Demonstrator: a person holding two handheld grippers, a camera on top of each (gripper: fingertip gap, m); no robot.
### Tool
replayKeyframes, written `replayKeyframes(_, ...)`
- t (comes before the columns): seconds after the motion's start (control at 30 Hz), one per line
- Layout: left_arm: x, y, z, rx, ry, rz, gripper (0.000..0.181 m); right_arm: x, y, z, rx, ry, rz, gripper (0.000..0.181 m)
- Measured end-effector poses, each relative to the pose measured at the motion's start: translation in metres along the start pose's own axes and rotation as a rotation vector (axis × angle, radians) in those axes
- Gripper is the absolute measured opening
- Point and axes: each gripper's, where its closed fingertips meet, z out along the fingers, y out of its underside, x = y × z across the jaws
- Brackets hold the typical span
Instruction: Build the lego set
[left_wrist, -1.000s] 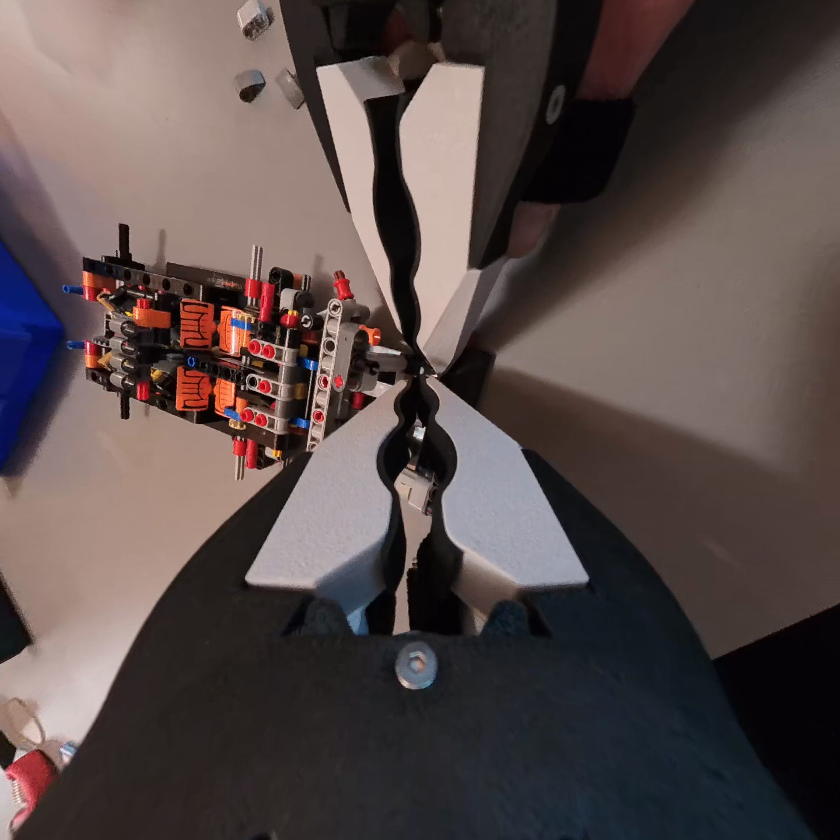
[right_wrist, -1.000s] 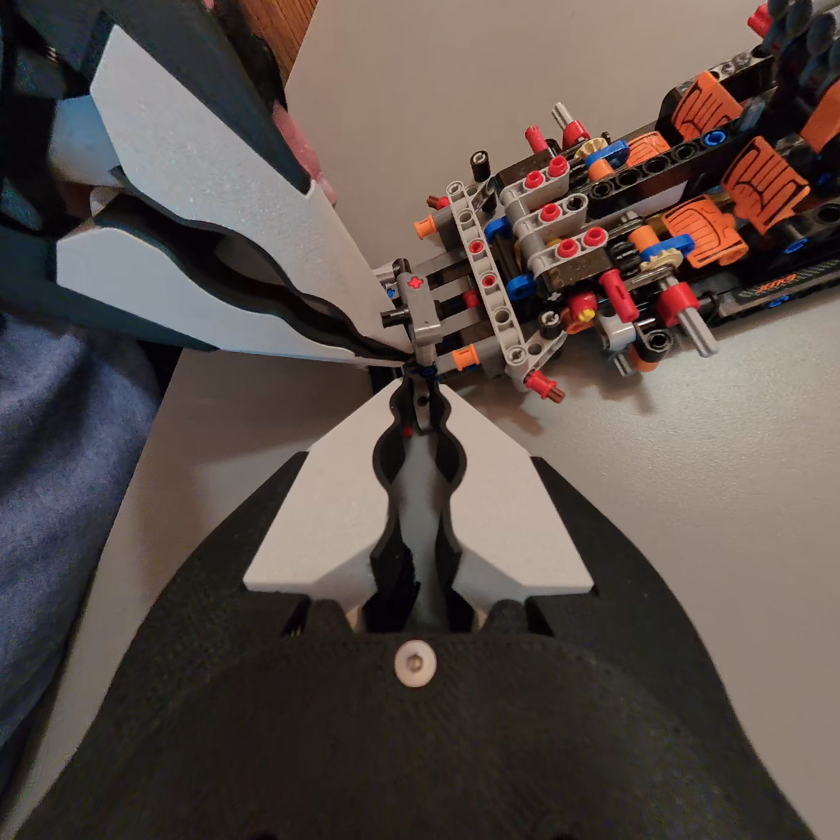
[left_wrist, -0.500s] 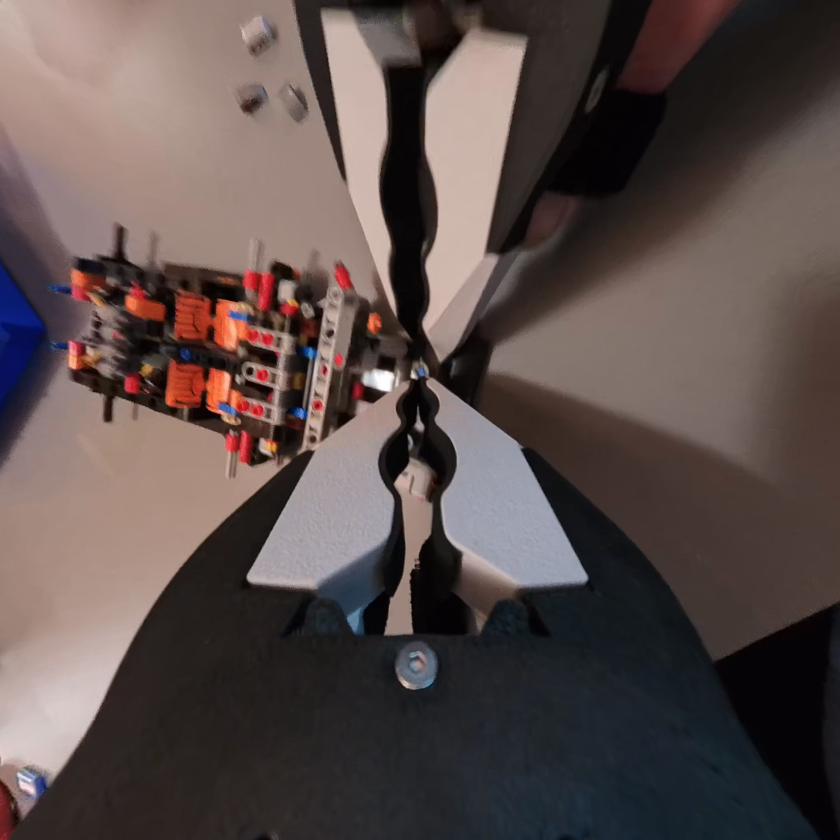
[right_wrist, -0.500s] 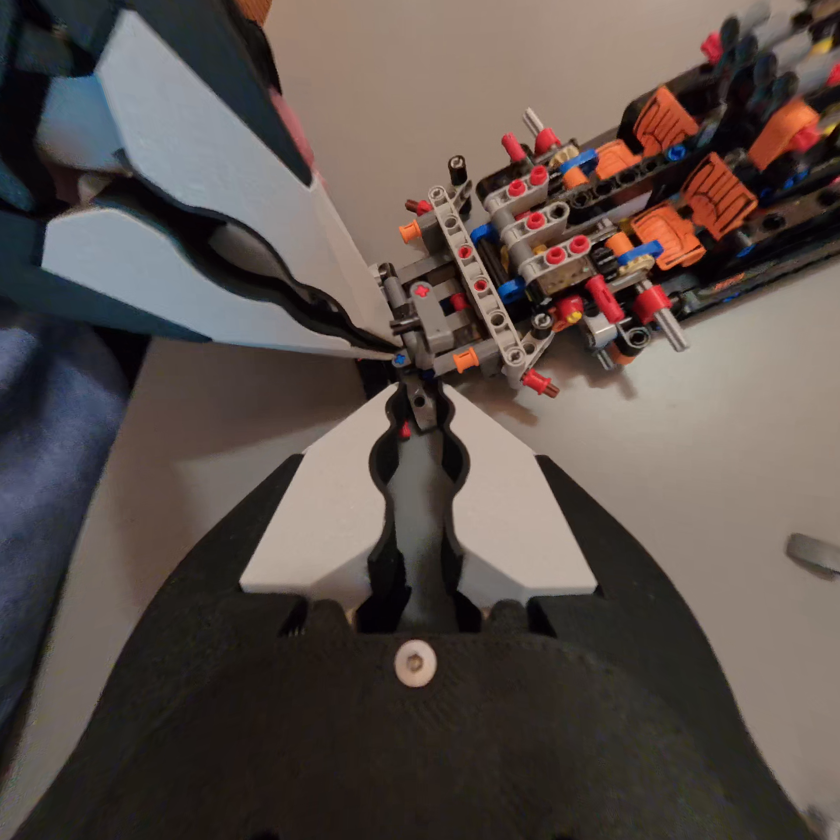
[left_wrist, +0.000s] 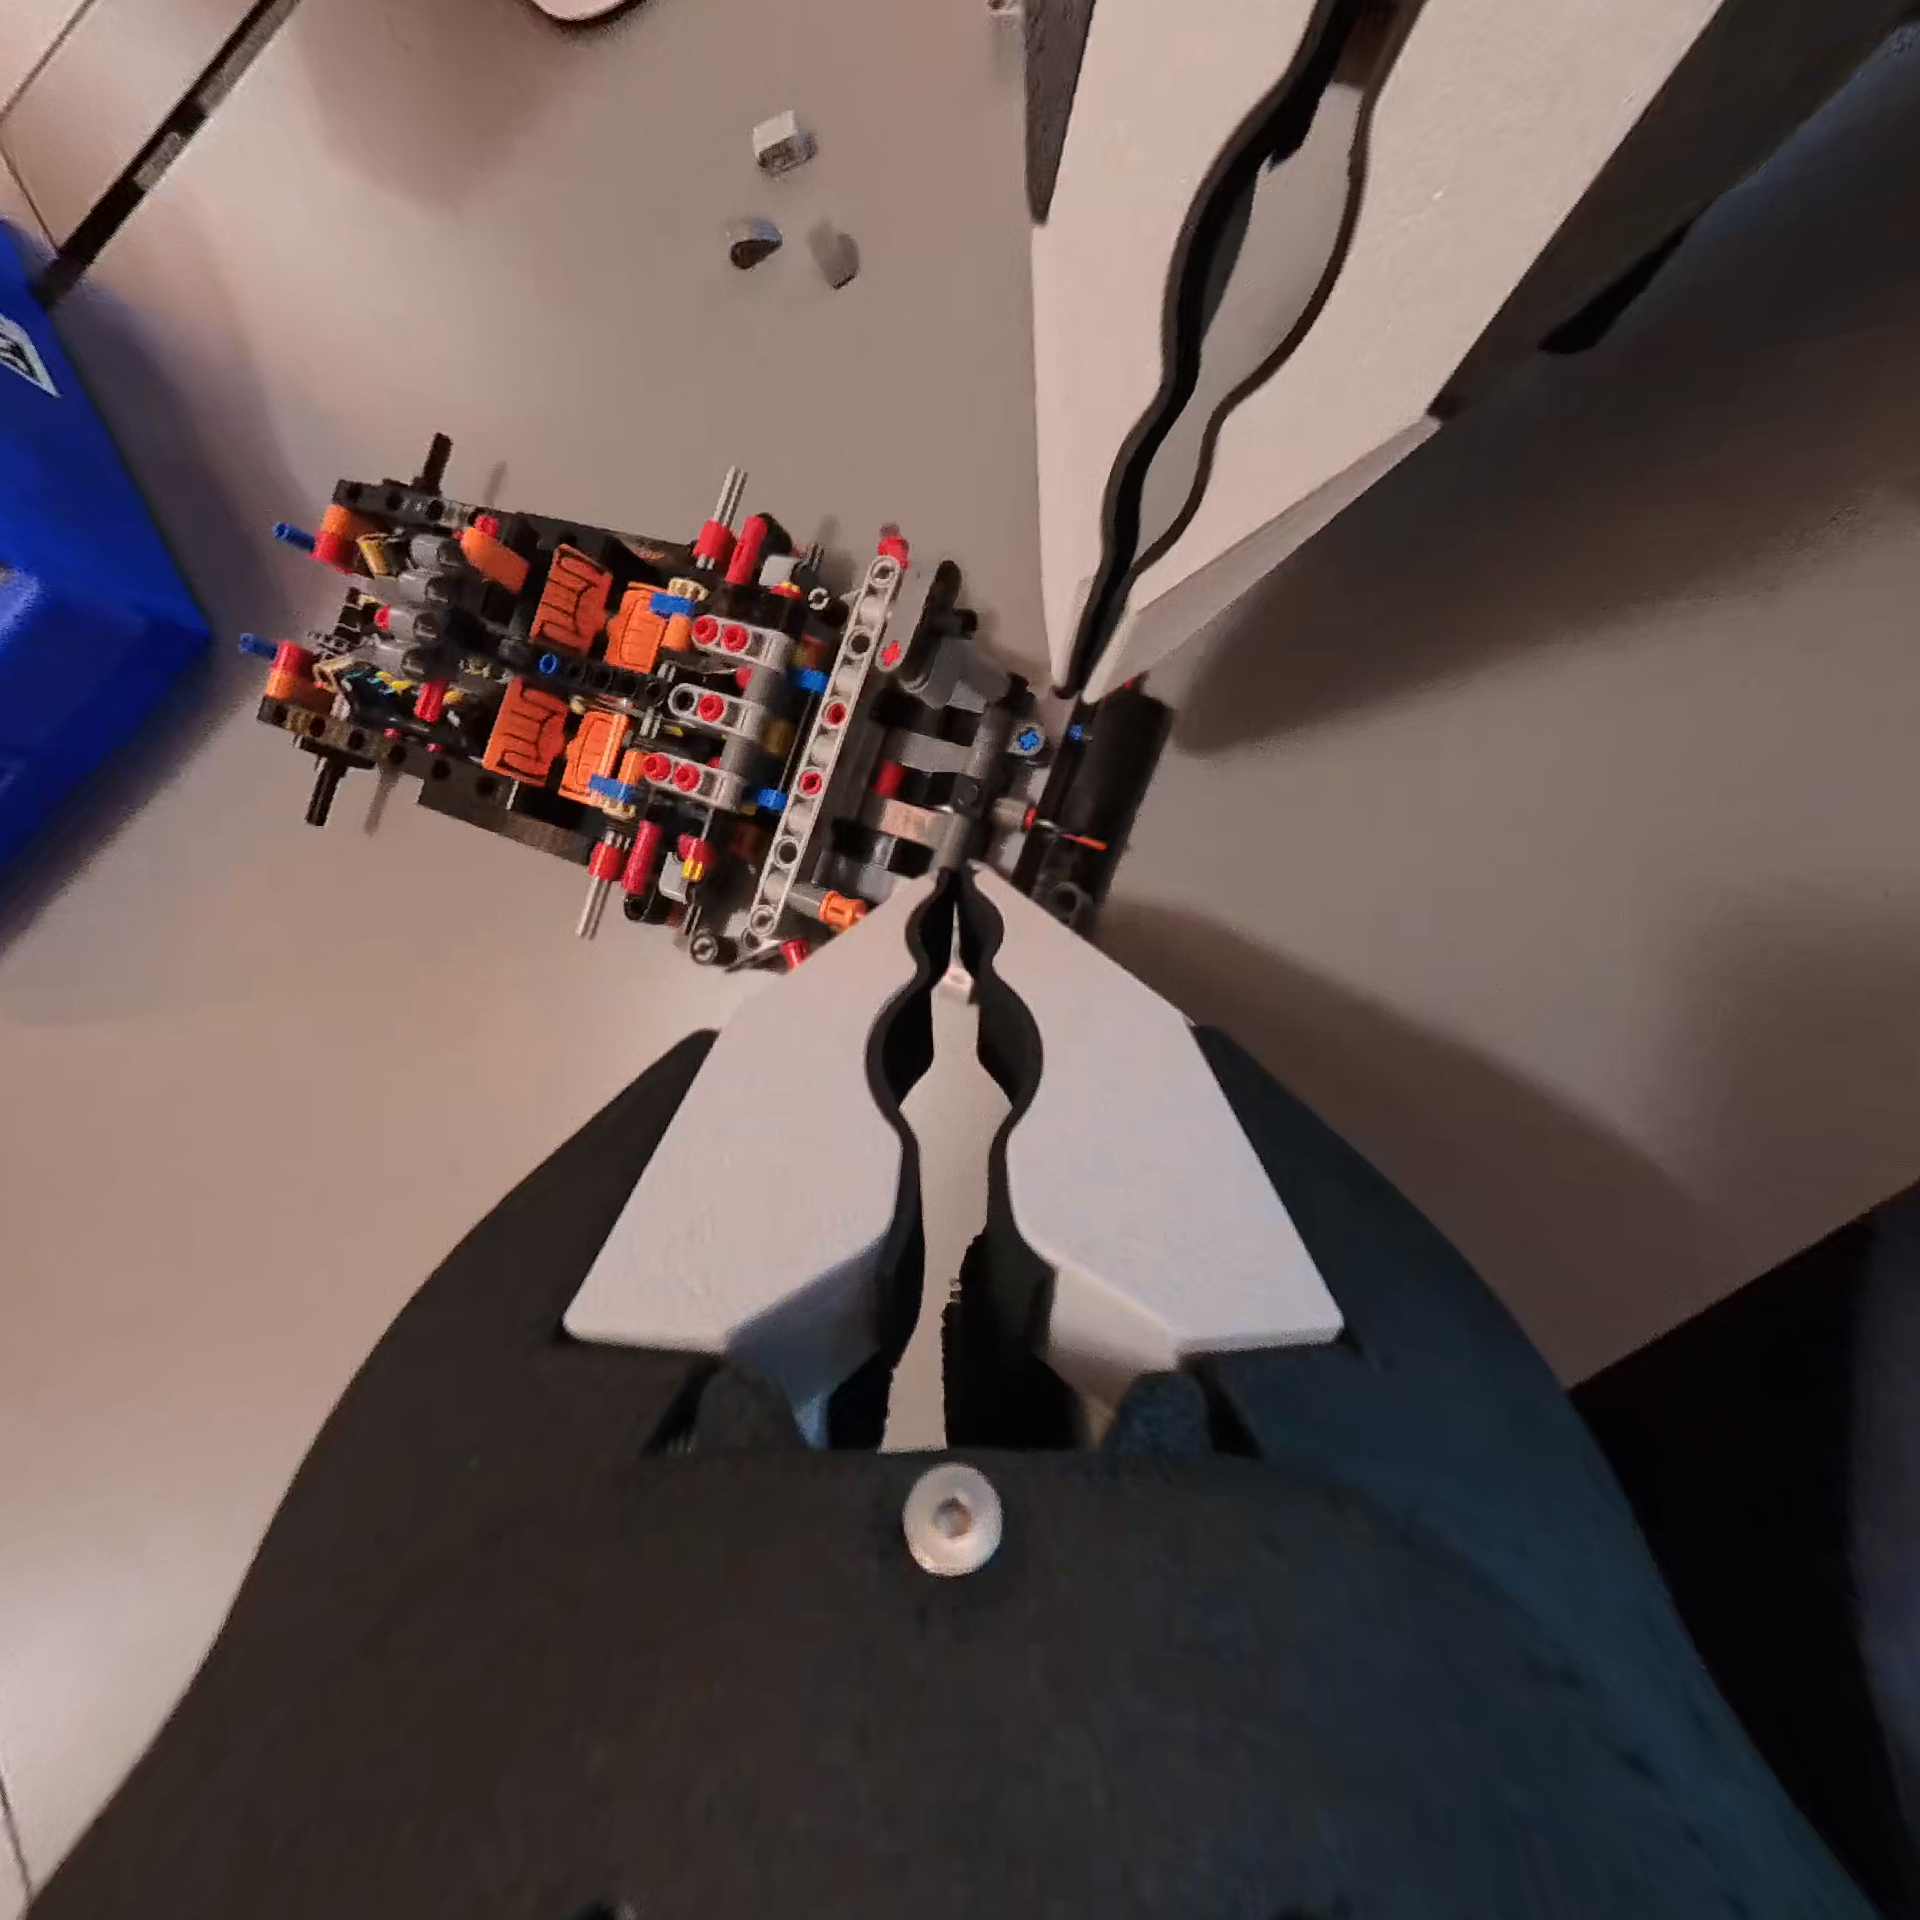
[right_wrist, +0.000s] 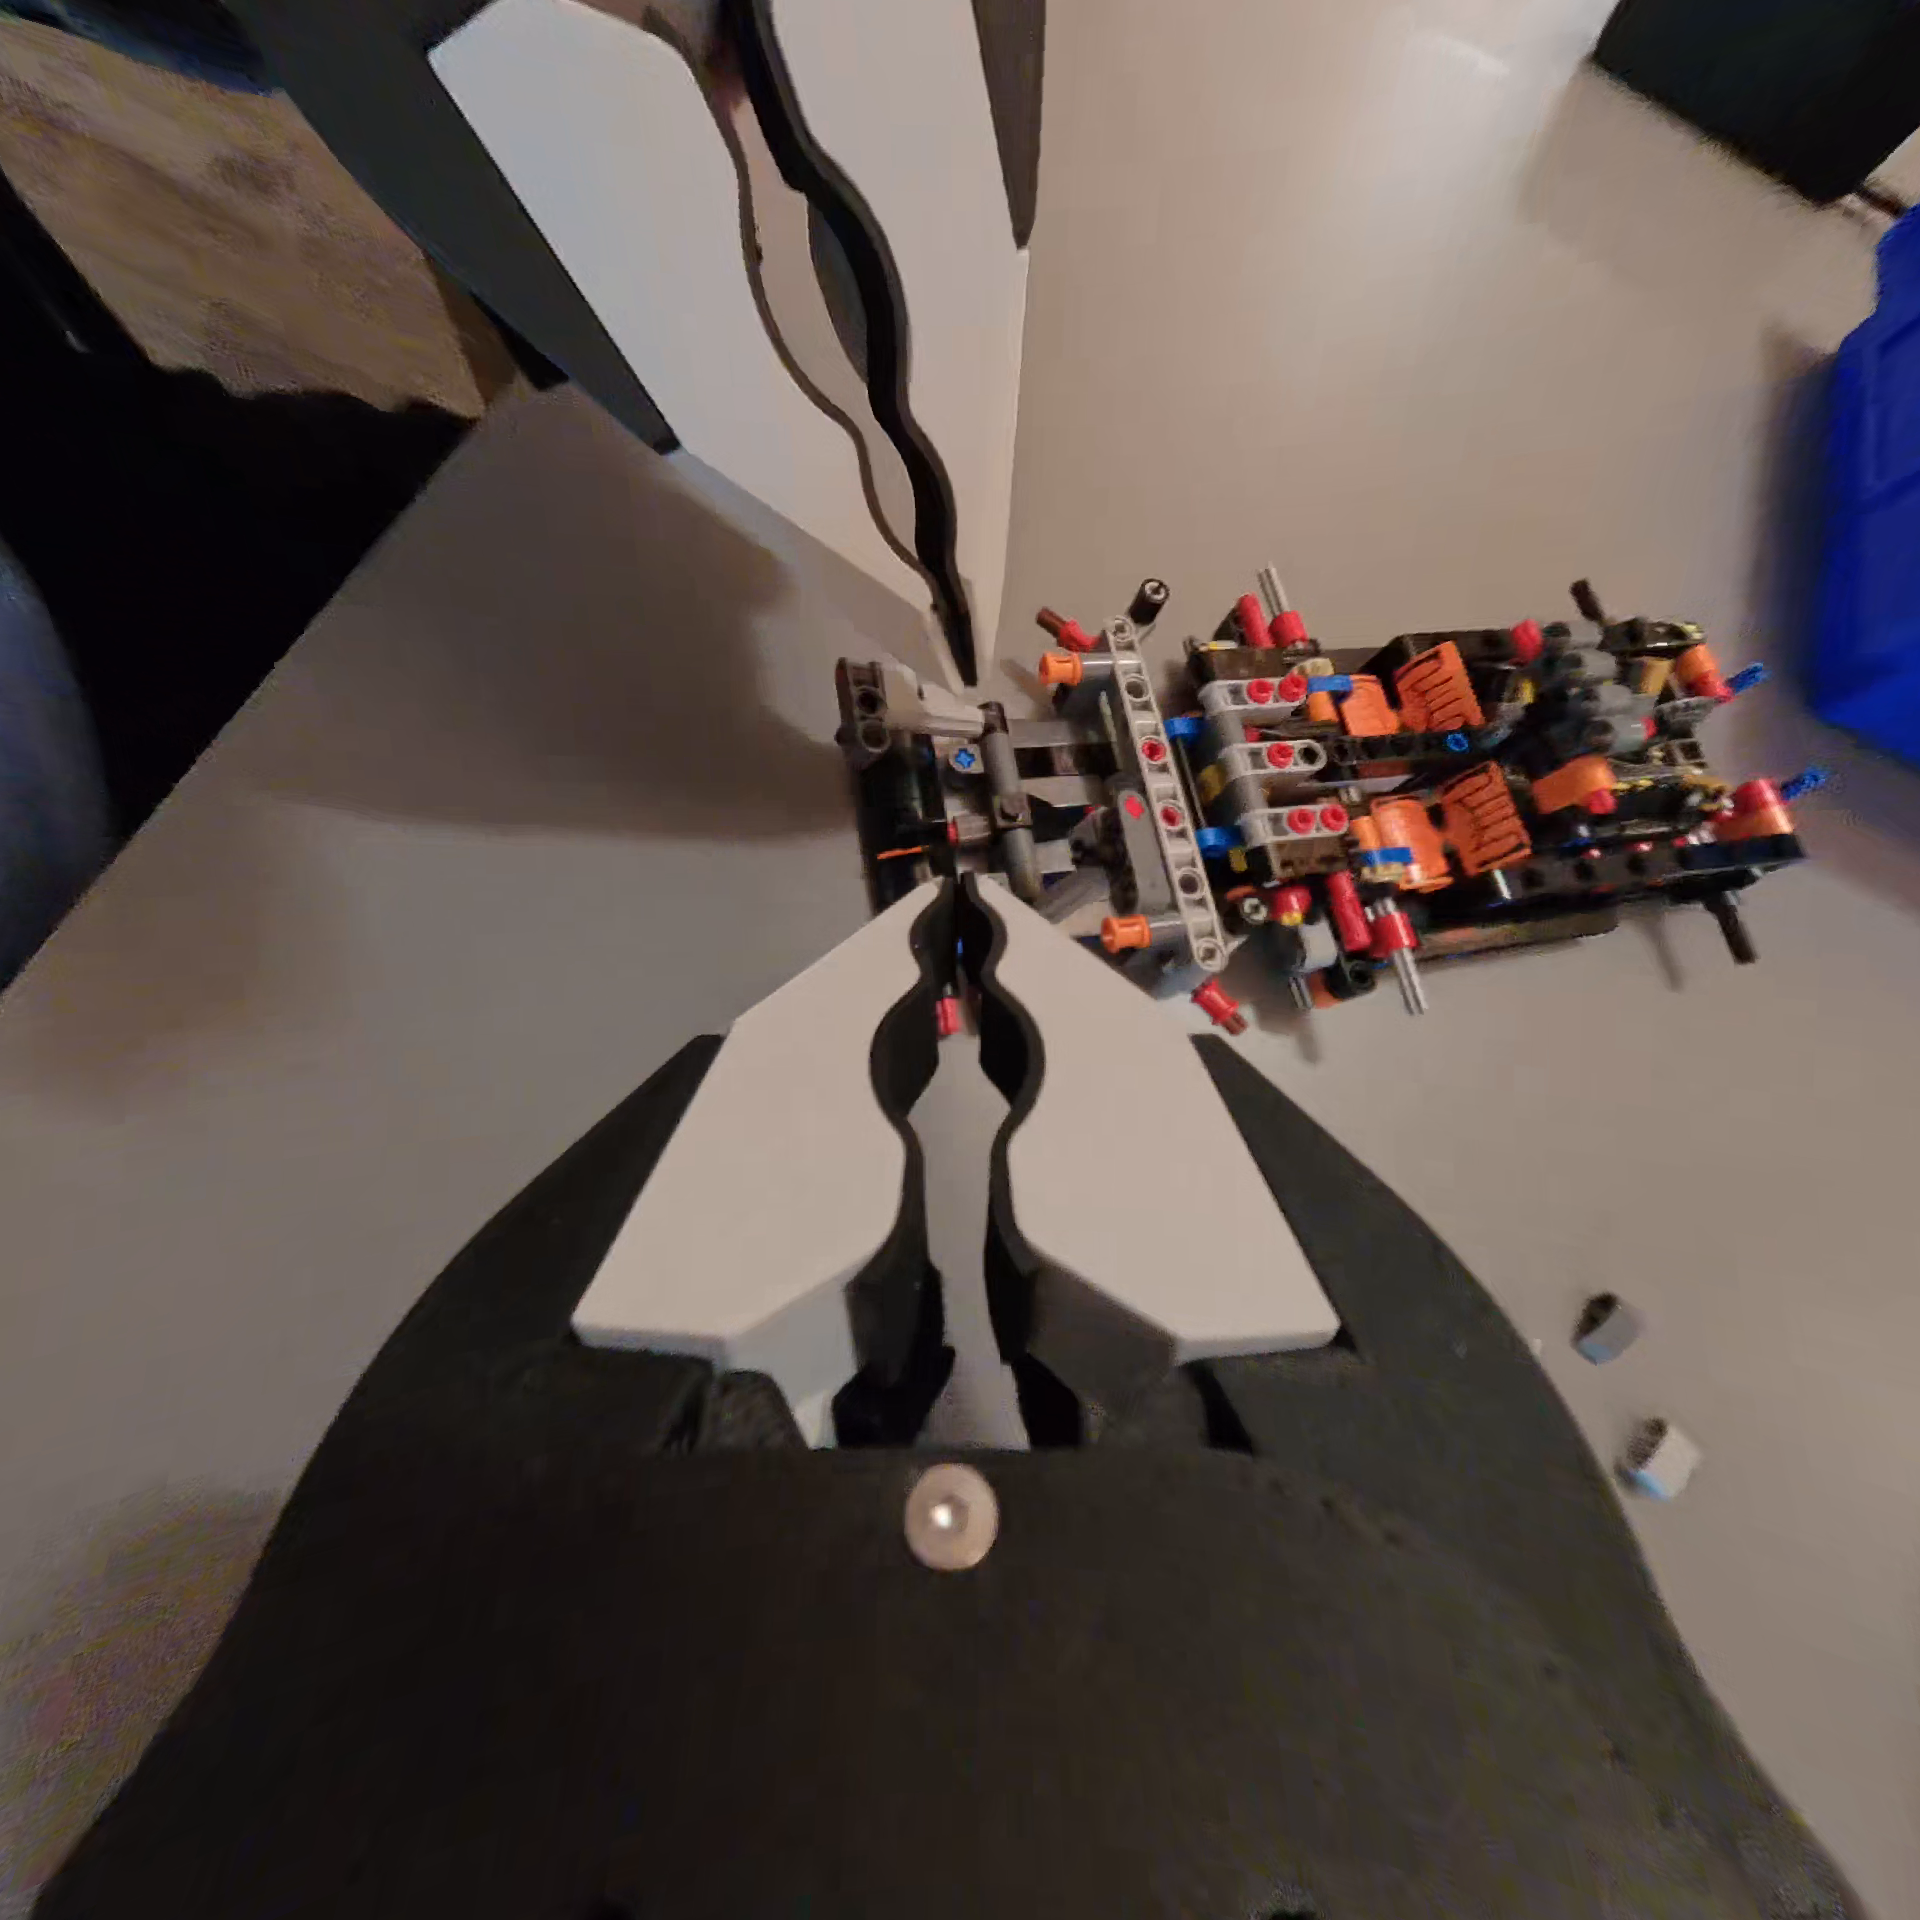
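The lego model (left_wrist: 644, 707), a long black frame with orange, red and grey parts, lies on the pale table (left_wrist: 1455, 831); it also shows in the right wrist view (right_wrist: 1351, 800). My left gripper (left_wrist: 954, 881) is shut on one corner of its near end, by the grey beams. My right gripper (right_wrist: 958, 883) is shut on the opposite corner, at the black end piece (right_wrist: 883, 790), with a small red pin (right_wrist: 945, 1013) seen between its fingers. Each gripper shows in the other's view, right (left_wrist: 1070, 681) and left (right_wrist: 966, 675).
A blue bin (left_wrist: 62, 623) stands past the model's far end and shows in the right wrist view (right_wrist: 1881, 499). Small grey loose pieces (left_wrist: 781, 140) lie on the table; two more show near my right gripper (right_wrist: 1605, 1330). The table edge (right_wrist: 312, 644) is to my right gripper's left. One gripper's finger ends stand about 4 centimetres off the other's.
Both grippers have stayed shut at the model's near end. Their tips, which met at one point, now sit apart on opposite corners, and both views have swung round the model.
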Motion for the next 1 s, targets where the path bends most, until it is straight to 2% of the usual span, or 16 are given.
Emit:
replayKeyframes(0.13,-0.001,0.002,0.005,0.004,-0.007,0.035,0.0,0.003,0.003,0.01,-0.012,0.001,0.026,0.0)
replayKeyframes(0.3,0.001,0.005,0.014,-0.014,0.06,0.041,0.0,0.008,0.007,0.018,-0.039,0.013,0.041,0.0)
replayKeyframes(0.67,0.003,0.008,0.021,-0.058,0.089,0.047,0.0,0.008,0.011,0.019,-0.048,-0.044,0.128,0.0)
replayKeyframes(0.87,0.003,0.01,0.022,-0.107,0.105,0.046,0.0,0.007,0.012,0.02,-0.103,-0.073,0.143,0.0)
replayKeyframes(1.0,0.005,0.009,0.021,-0.077,0.135,-0.007,0.0,0.009,0.01,0.016,-0.097,-0.061,0.148,0.0)
